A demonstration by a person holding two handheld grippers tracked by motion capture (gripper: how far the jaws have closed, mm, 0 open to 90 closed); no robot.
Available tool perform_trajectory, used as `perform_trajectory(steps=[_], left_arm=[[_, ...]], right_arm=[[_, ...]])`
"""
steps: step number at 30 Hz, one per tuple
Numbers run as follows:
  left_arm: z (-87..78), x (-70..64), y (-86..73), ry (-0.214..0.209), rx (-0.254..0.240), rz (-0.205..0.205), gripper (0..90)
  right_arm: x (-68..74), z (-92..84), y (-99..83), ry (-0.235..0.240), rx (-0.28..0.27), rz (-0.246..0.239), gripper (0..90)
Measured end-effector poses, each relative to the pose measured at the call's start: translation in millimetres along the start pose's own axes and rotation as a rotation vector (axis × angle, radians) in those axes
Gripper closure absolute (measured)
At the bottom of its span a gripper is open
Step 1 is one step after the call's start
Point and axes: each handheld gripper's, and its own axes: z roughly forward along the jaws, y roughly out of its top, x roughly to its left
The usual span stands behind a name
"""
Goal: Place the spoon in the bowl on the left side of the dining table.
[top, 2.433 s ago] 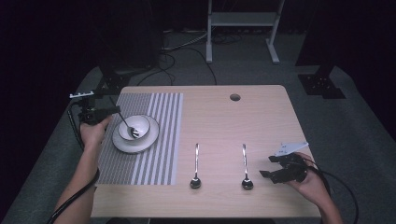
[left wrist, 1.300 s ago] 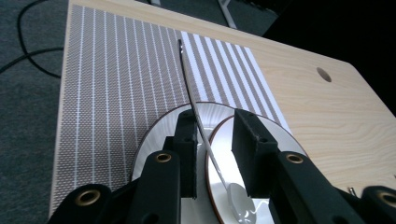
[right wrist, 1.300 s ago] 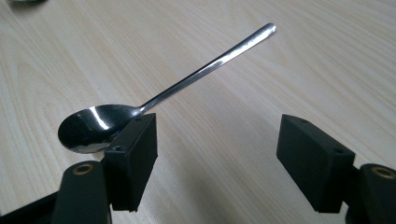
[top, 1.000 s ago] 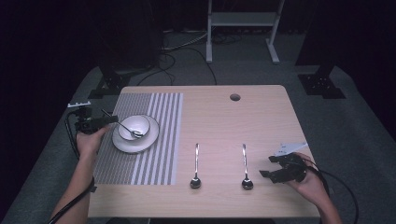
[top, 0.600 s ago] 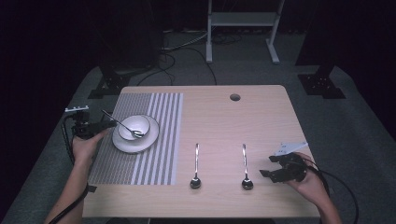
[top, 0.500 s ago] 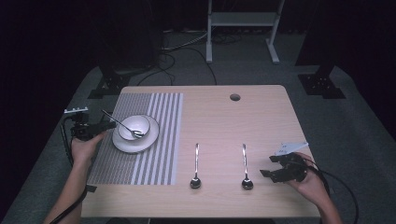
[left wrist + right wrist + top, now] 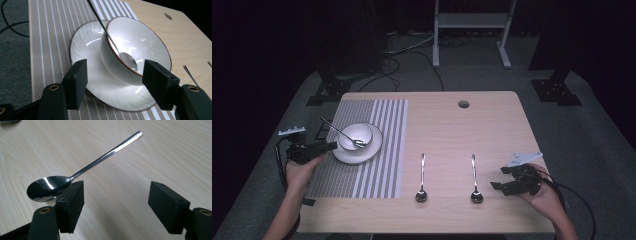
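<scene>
— What lies ahead of the right gripper (image 7: 116, 206)?
— A shiny spoon (image 7: 75, 176) flat on the pale wooden table (image 7: 160, 152), bowl just beside the left jaw, handle running away up-right.
— And the jaws?
— Wide apart, nothing between them but bare wood.

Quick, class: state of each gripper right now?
Left gripper: open, jaws have just been opening, holding nothing; bowl and spoon lie ahead.
Right gripper: open, empty.

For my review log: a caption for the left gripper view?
Open left gripper facing a bowl on its plate, spoon resting inside.
</scene>
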Motion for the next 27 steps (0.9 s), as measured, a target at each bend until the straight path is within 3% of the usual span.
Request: perform_trajectory(steps=[4,7,15,23,27], left_arm=[[-1.9,-6.3,-5.9,-0.007,0.008,0.016,31.3],[-3.3,-12.2,-9.6,0.011,0.023,0.033,30.2],[-5.0,-22.1,-15.7,0.000,0.017,0.046,25.9],[-6.0,-34.1,-20.4,-0.033,0.013,0.069,21.0],[-4.9,-43.0,-22.7,-0.040,0.016,0.103,19.6]], right_arm=[[-0.6,-1.7,-0.7,-0.005,-0.006,0.002,27.8],[-0.5,-2.1,-1.3,-0.009,-0.007,0.003,27.4],[0.3,-1.6,-1.4,-0.007,-0.006,0.002,27.2],[2.1,-1.6,-1.3,-0.006,-0.005,0.000,27.1],[1.1,-3.0,-2.2,-0.003,-0.009,0.007,27.1]])
